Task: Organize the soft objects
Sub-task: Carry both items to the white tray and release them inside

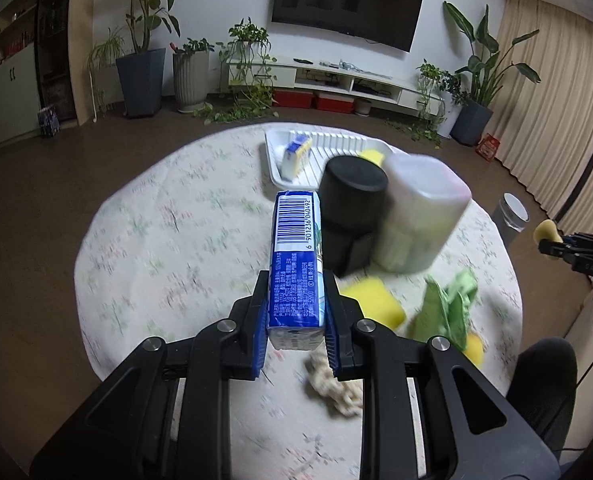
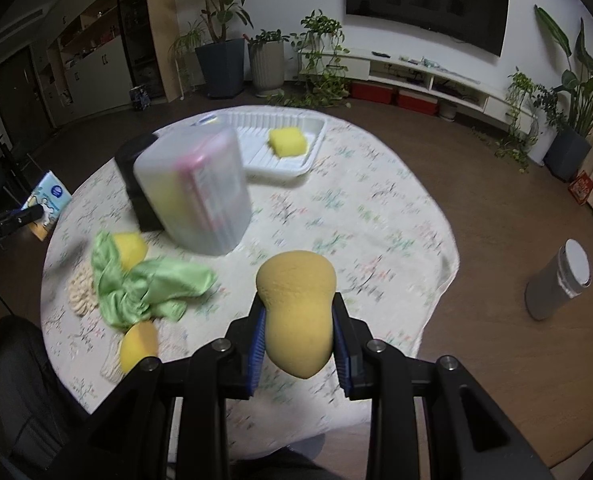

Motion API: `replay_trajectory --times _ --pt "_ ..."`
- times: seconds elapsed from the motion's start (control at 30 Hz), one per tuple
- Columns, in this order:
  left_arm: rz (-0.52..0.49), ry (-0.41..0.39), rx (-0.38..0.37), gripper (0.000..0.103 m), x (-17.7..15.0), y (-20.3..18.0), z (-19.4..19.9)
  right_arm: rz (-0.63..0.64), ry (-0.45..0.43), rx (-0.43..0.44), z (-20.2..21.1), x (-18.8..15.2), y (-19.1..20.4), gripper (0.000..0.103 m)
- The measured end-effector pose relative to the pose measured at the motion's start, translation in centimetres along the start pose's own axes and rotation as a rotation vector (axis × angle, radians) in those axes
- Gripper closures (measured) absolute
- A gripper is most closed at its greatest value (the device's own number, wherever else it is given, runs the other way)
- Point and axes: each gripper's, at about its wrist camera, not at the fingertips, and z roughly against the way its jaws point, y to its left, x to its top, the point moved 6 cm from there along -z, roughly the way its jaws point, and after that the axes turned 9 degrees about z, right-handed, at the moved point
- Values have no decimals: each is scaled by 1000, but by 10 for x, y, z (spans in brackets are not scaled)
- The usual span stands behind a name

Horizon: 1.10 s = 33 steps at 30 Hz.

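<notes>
My left gripper (image 1: 295, 304) is shut on a blue tissue pack (image 1: 296, 256) and holds it above the round table (image 1: 168, 240). It also shows in the right wrist view (image 2: 48, 204). My right gripper (image 2: 298, 320) is shut on a tan rounded sponge (image 2: 296, 304); it shows at the right edge of the left wrist view (image 1: 546, 230). A white tray (image 2: 256, 156) at the far side holds a yellow sponge (image 2: 287, 142) and another tissue pack (image 1: 296, 154). A green cloth (image 2: 148, 284), yellow sponges (image 2: 130, 248) and a beige knit piece (image 2: 82, 292) lie on the table.
A black canister (image 1: 350, 216) and a frosted plastic container (image 1: 420, 216) stand mid-table, in front of the tray. A grey cylinder bin (image 2: 558, 286) stands on the floor to the right. Plants and a TV cabinet line the far wall.
</notes>
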Motion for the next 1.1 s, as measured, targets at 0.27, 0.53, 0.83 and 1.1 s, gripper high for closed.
replay_trajectory --times 0.27,0.53,0.83,1.1 --pt "-53 -23 20 82 50 7 -13 5 -13 -47 -8 38 -35 71" --pt "-166 -19 20 82 105 -9 -45 18 -28 -71 -31 93 -63 71" --pt "-270 71 -39 82 152 -39 -113 103 -11 -71 -80 163 -69 71" --pt "-356 191 -85 82 178 -67 -184 186 33 -10 -146 220 -58 71"
